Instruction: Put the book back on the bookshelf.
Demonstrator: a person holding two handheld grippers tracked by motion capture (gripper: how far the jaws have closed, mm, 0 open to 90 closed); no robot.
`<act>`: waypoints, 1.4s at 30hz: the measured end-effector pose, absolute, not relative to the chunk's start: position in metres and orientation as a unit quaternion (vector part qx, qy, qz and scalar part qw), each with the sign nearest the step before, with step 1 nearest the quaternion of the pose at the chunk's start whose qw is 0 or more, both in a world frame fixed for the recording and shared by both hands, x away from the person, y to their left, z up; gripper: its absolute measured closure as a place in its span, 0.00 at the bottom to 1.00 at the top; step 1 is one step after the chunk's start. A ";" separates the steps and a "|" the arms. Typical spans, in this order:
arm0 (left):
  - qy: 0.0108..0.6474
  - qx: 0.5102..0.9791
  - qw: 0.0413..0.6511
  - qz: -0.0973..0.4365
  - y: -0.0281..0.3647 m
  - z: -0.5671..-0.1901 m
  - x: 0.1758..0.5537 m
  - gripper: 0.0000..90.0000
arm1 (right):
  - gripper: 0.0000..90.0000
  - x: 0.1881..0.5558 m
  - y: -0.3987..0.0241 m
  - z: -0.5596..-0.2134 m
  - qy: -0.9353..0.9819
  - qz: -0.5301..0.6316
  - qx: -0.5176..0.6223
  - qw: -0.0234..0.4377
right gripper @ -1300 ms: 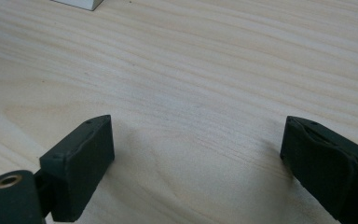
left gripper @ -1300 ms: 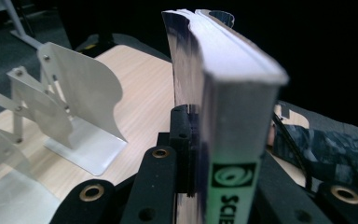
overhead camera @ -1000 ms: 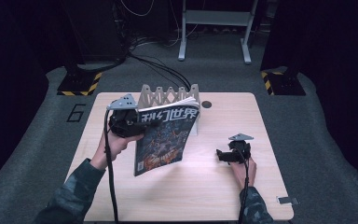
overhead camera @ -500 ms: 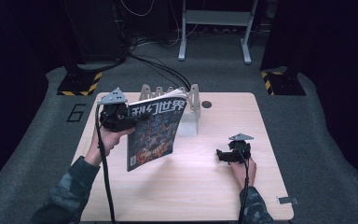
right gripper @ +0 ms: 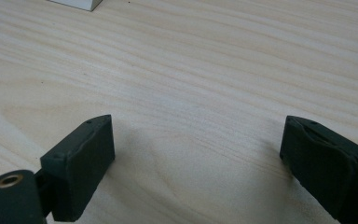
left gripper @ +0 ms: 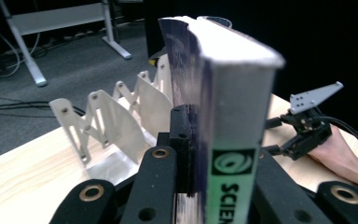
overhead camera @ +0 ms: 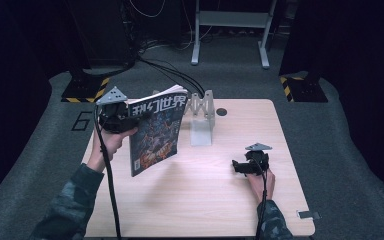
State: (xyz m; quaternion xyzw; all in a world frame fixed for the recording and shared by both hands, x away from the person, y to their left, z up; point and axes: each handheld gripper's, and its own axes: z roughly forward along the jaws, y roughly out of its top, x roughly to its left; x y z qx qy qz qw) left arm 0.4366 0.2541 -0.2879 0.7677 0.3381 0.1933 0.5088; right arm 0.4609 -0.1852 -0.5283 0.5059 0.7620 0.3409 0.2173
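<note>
In the left gripper view the magazine (left gripper: 223, 107) stands so close that its spine is blurred, the lettering cut off at the bottom edge, and it hides the right part of the white rack (left gripper: 116, 116). In the high view the magazine (overhead camera: 156, 131) covers the rack's (overhead camera: 201, 116) left end, and the small cover print is unreadable.

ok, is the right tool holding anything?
No, the right tool has its jaws apart with only bare table between them.
</note>
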 end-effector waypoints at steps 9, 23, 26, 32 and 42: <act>0.371 0.745 0.510 0.214 0.263 -0.291 0.447 0.92 | 0.10 0.461 -0.185 -0.528 0.760 0.341 0.508 0.219; 0.406 0.715 0.517 0.237 0.262 -0.297 0.466 0.92 | 0.10 0.461 -0.186 -0.528 0.761 0.340 0.508 0.218; 0.408 0.713 0.518 0.238 0.261 -0.298 0.470 0.92 | 0.10 0.461 -0.186 -0.528 0.762 0.340 0.505 0.219; 0.414 0.706 0.515 0.254 0.256 -0.301 0.475 0.92 | 0.10 0.461 -0.186 -0.528 0.762 0.340 0.506 0.219; 0.431 0.681 0.524 0.276 0.251 -0.307 0.483 0.92 | 0.10 0.461 -0.186 -0.528 0.762 0.340 0.506 0.219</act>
